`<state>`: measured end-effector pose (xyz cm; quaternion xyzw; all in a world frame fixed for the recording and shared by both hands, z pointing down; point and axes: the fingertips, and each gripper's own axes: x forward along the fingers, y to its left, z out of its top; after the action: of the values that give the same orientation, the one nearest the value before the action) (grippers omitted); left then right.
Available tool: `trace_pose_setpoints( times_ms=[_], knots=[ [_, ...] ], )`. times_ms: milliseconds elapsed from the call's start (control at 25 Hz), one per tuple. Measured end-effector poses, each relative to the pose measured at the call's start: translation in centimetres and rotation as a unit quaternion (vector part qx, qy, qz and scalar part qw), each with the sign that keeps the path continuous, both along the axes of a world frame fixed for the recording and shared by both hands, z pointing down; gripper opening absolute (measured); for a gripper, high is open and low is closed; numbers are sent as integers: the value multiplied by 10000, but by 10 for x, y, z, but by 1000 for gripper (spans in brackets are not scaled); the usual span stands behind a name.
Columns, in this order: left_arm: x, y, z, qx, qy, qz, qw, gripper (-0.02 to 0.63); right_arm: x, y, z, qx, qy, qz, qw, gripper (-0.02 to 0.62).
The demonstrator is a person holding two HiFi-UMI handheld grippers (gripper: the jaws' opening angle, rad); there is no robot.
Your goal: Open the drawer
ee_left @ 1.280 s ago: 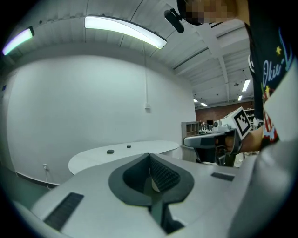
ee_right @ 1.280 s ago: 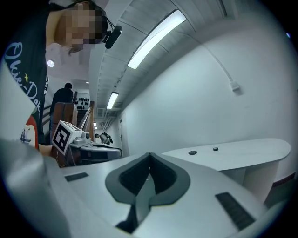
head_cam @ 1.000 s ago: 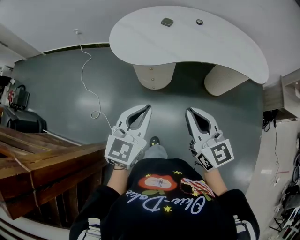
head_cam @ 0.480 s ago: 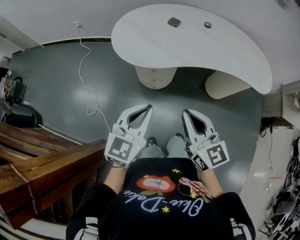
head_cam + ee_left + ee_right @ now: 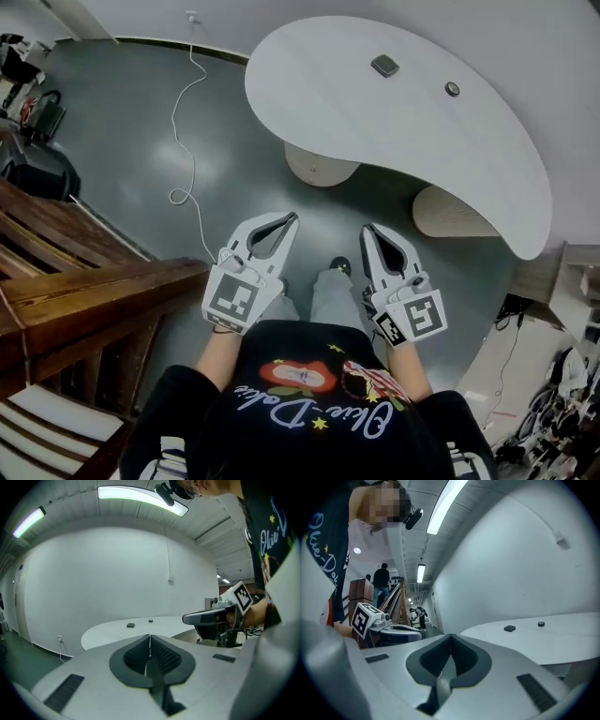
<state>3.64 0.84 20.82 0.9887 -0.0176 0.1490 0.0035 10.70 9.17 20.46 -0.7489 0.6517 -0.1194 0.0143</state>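
No drawer shows in any view. A white kidney-shaped table (image 5: 375, 112) stands ahead on two round pedestals (image 5: 322, 165). A dark square block (image 5: 384, 66) and a small round puck (image 5: 453, 89) lie on its top. My left gripper (image 5: 292, 217) and right gripper (image 5: 367, 229) are held side by side over the grey floor, short of the table, both pointing at it. In the left gripper view the left gripper (image 5: 150, 636) is shut and empty. In the right gripper view the right gripper (image 5: 450, 635) is likewise shut with nothing in it.
Brown wooden beams and steps (image 5: 84, 300) fill the left side. A white cable (image 5: 183, 122) trails over the floor from a wall socket. Dark bags (image 5: 37, 169) sit at the far left. People (image 5: 384, 585) stand far back by wooden racks.
Both grippers have moved forward toward the table, staying shut. The table now sits larger and further right in the head view, and the person's feet have stepped.
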Motion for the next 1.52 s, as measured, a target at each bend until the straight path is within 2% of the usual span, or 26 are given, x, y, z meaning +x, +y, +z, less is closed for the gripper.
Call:
trace_pose_setpoints(
  times_ms=[200, 360, 480, 760, 960, 1160, 1320, 1400, 1520],
  knots=[
    [29, -7, 13, -52, -63, -385, 9992, 6, 35, -12, 15, -141, -98, -254, 9995, 0],
    [52, -12, 32, -140, -136, -643, 9977, 6, 52, -25, 31, -283, -291, -691, 9968, 0],
    [70, -20, 49, -166, -162, -829, 9963, 6, 64, -33, 43, -253, -192, -870, 9957, 0],
    [81, -31, 99, 28, -390, -1255, 9913, 6, 73, -48, 95, -538, -210, -1355, 9891, 0],
    [81, -51, 131, -152, -163, -1668, 9857, 6, 79, -67, 137, -729, -288, -1568, 9845, 0],
    [84, -77, 175, -407, -12, -1834, 9822, 6, 79, -93, 182, -934, -322, -1554, 9829, 0],
    [89, -95, 214, -611, -40, -1784, 9821, 11, 76, -119, 207, -965, -384, -1390, 9848, 0],
    [91, -102, 232, -720, -57, -1764, 9817, 60, 75, -130, 219, -988, -333, -1281, 9863, 0],
    [100, -112, 257, -769, -65, -1688, 9826, 69, 79, -144, 235, -972, -320, -1070, 9890, 0]
  ],
)
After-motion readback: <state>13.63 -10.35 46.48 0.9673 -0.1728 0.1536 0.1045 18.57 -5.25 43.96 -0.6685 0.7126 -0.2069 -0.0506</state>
